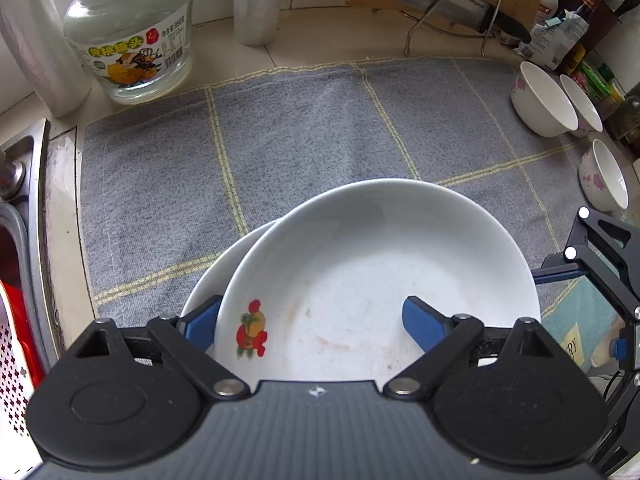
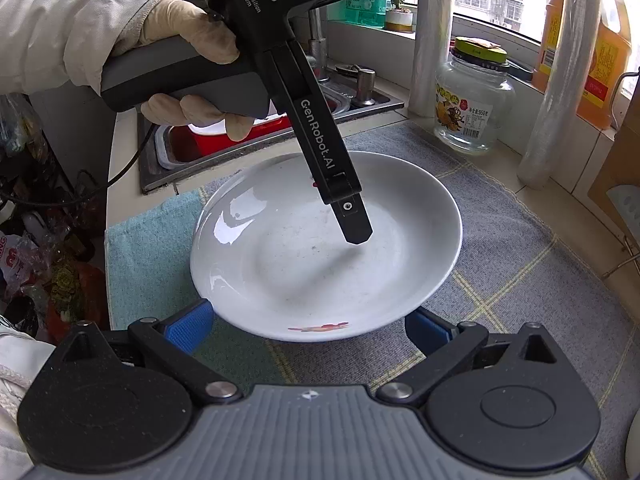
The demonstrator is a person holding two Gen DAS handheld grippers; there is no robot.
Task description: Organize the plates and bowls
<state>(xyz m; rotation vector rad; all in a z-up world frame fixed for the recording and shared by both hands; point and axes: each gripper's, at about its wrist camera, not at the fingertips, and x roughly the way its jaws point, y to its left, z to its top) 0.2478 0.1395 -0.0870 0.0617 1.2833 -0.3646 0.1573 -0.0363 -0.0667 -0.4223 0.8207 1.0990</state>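
Note:
A white plate with a fruit print point(image 1: 380, 280) sits on top of a second white plate point(image 1: 224, 264) on the grey checked cloth point(image 1: 280, 140). My left gripper point(image 1: 312, 320) is open: one finger is inside the top plate, the other outside its left rim. In the right wrist view the same plate point(image 2: 280, 272) lies ahead, with the left gripper's finger point(image 2: 352, 220) reaching down into it. My right gripper point(image 2: 308, 328) is open, its fingers on either side of the plate's near edge. Three white bowls point(image 1: 544, 100) stand at the cloth's right edge.
A glass jar point(image 1: 132, 36) and plastic-wrap rolls point(image 1: 256, 0) stand at the back. A cleaver on a wire stand point(image 1: 444, 0) leans on a cutting board. The steel sink point(image 1: 24, 208) with a red basket lies left. Bottles crowd the back right.

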